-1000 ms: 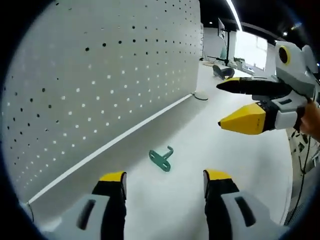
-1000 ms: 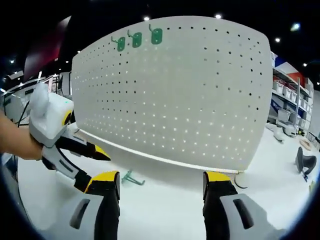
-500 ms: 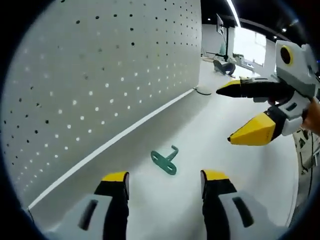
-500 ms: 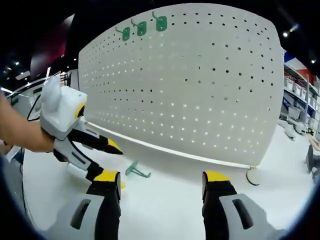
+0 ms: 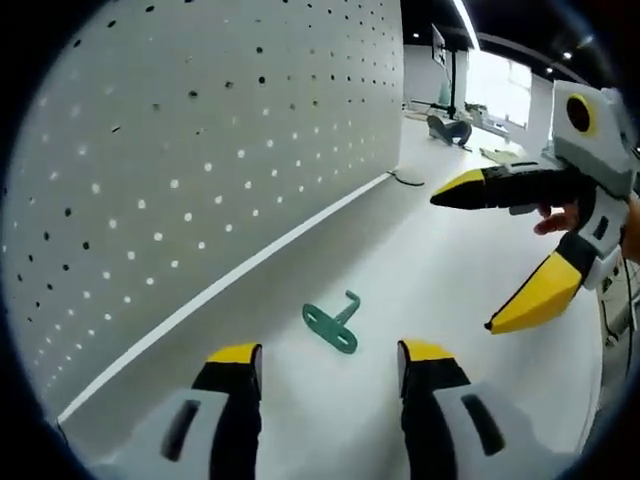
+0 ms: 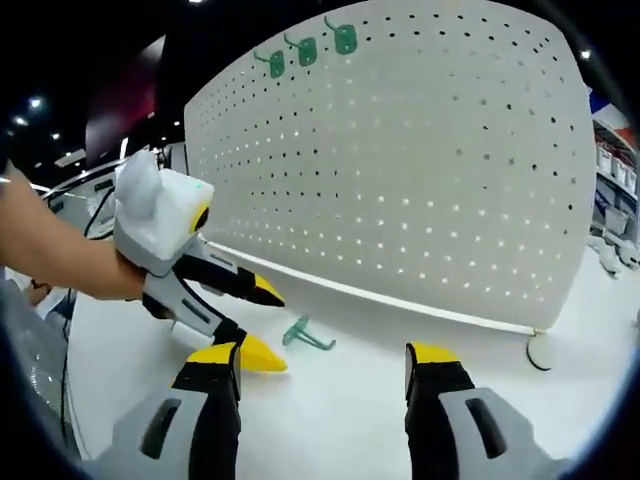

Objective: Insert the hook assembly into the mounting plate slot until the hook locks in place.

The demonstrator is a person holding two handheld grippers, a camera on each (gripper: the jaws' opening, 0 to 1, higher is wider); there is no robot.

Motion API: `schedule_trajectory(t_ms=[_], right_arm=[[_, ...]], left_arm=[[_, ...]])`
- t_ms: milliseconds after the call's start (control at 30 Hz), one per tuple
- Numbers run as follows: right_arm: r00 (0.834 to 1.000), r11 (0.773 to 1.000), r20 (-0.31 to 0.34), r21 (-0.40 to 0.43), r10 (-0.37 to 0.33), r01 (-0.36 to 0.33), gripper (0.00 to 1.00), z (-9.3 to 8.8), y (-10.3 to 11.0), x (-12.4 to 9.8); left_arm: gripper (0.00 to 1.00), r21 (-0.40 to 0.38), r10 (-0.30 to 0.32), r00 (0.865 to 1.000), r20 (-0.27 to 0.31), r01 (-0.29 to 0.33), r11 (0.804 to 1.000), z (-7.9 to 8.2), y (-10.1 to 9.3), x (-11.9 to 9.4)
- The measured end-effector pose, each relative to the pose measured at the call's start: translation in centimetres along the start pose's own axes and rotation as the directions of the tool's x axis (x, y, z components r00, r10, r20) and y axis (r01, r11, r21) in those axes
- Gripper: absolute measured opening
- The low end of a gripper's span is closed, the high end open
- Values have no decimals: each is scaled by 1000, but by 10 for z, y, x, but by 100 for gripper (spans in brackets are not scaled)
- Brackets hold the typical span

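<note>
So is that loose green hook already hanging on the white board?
No, the green hook lies flat on the white table in front of the pegboard.

**Green hook loose, pegboard upright**

Small green hook assembly [image 5: 333, 324] lying flat on the white desk [image 5: 470, 300], just in front of the board's base; flat plate with holes at one end, bent hook at the other. Also visible from the right gripper view [image 6: 305, 335]. White perforated mounting plate [image 6: 420, 170] standing upright, three green hooks [image 6: 306, 50] already seated along its top edge.
</note>
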State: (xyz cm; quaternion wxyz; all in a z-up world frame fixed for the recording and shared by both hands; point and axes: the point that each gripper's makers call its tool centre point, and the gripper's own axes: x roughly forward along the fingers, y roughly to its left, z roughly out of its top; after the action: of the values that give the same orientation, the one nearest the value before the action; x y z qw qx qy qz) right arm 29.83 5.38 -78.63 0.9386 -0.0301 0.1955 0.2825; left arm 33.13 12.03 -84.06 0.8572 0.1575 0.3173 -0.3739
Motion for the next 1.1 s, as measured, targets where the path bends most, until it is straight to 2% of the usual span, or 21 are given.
schedule_trajectory(t_ms=[600,1100], right_arm=[[1000,1000,-1,16,6,-6,67,-4,-3,1],[1000,1000,-2,12,6,-6,67,-3,-2,2]], left_arm=[[37,30,18,1000,1,-18,999,8,1,1],[23,51,8,1000,2,-8,999,10,-5,-1]])
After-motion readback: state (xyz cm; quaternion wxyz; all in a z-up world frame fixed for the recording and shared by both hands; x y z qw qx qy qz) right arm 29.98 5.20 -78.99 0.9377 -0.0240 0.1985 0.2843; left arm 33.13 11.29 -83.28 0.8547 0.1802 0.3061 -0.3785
